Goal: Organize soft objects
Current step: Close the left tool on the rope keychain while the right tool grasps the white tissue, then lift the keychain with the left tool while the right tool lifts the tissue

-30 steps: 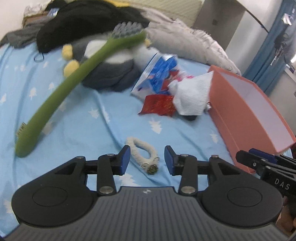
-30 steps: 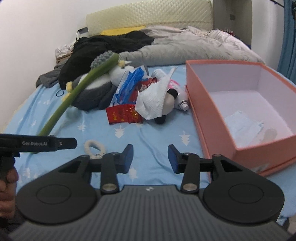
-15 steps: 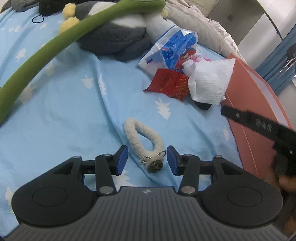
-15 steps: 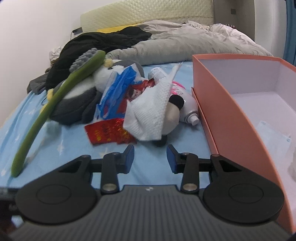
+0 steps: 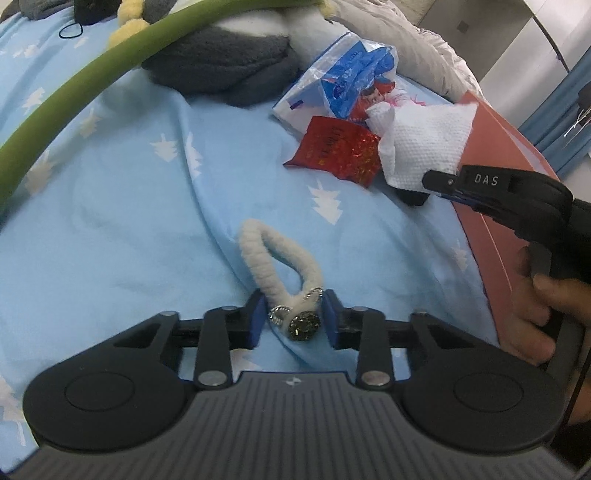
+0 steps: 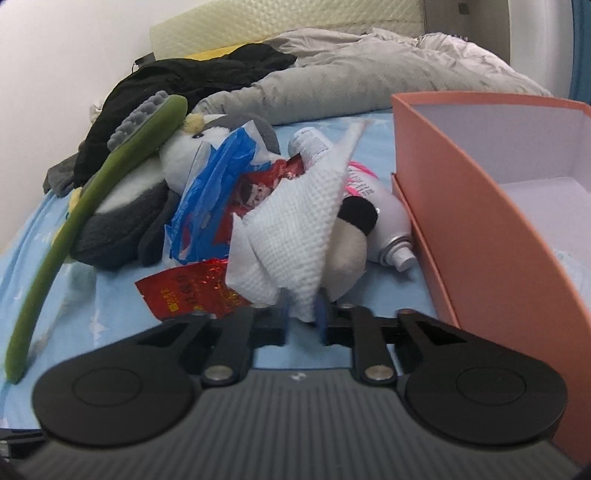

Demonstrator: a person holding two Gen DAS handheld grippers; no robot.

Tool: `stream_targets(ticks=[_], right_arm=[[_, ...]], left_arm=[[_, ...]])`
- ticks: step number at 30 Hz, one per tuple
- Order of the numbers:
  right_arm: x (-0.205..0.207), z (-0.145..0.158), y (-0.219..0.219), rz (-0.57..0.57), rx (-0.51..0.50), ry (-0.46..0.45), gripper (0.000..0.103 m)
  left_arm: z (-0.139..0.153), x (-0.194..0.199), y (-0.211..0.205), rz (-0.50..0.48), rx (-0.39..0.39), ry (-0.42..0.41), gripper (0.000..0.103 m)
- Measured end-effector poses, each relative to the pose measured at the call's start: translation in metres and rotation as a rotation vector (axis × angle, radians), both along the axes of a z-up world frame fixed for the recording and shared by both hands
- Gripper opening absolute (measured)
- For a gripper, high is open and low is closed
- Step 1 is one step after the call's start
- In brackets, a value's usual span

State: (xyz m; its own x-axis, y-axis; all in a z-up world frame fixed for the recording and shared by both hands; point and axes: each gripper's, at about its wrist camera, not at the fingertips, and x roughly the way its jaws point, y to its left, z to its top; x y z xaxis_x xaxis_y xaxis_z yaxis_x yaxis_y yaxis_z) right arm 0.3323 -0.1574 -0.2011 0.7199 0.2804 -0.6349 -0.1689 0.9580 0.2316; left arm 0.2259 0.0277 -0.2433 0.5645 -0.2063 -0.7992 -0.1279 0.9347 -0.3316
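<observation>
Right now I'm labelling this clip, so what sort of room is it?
Most likely a bedroom: the clutter lies on a blue sheet, with a rumpled grey duvet and a padded headboard behind. A stuffed toy and an orange box sit on the bed.

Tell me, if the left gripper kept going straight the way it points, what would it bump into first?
Most likely the fluffy white loop: its charm end already lies between the left gripper fingers, whose jaws have just been closing. Just past it is only blue bedsheet.
</observation>
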Motion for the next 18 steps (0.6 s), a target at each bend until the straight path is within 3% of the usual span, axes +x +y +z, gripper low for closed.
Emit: stream_targets(ticks=[18], right_arm=[[-0.06,0.028,0.002,0.054,-0.012,-0.044,0.007]], left_arm=[[0.024,-0.023,0.002,0.0,0.003,-0.1,0.028]])
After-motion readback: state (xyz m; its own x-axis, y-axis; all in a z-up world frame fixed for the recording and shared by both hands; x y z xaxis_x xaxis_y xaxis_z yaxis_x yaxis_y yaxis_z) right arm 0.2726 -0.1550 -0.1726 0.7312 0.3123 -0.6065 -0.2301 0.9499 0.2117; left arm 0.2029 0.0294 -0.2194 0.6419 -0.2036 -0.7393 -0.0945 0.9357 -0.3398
